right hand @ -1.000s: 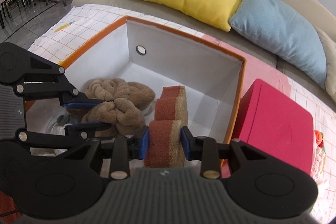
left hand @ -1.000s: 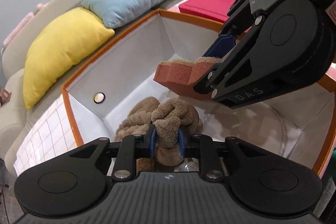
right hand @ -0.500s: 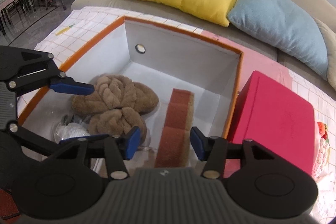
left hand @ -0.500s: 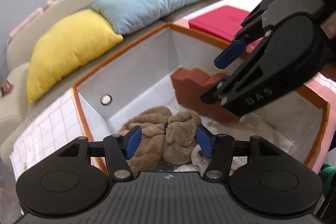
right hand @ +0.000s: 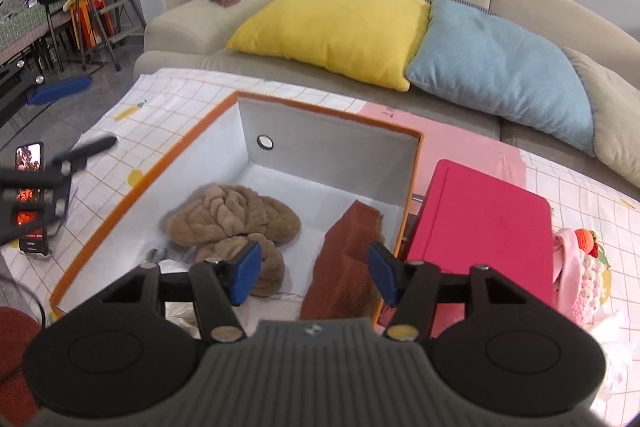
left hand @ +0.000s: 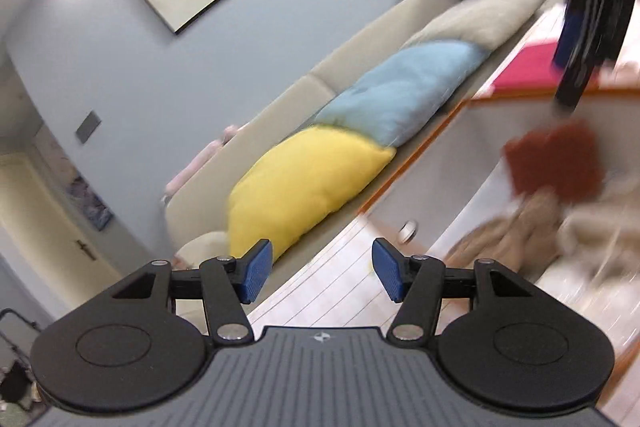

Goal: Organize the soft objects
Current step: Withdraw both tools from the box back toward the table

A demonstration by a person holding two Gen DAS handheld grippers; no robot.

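Observation:
An orange-rimmed storage box (right hand: 332, 111) with white walls stands on the checked tablecloth. Inside it lie a brown plush bundle (right hand: 236, 219) on the left and a red-brown sponge (right hand: 348, 263) leaning at the right wall. My right gripper (right hand: 314, 273) is open and empty above the box's near side. My left gripper (left hand: 322, 275) is open and empty, raised beside the box and tilted toward the sofa; it shows at the left edge of the right wrist view (right hand: 60, 115). The sponge (left hand: 556, 163) and the plush (left hand: 516, 231) appear blurred in the left wrist view.
A red lid (right hand: 484, 227) lies right of the box, with pink knitted items (right hand: 584, 275) beyond it. A phone (right hand: 30, 199) stands on the cloth at left. A sofa holds a yellow cushion (right hand: 340, 23) and a blue cushion (right hand: 500, 63).
Both grippers opened and let go: the plush and the sponge now rest in the box. Both grippers rose and drew back; the left swung out to the left of the box.

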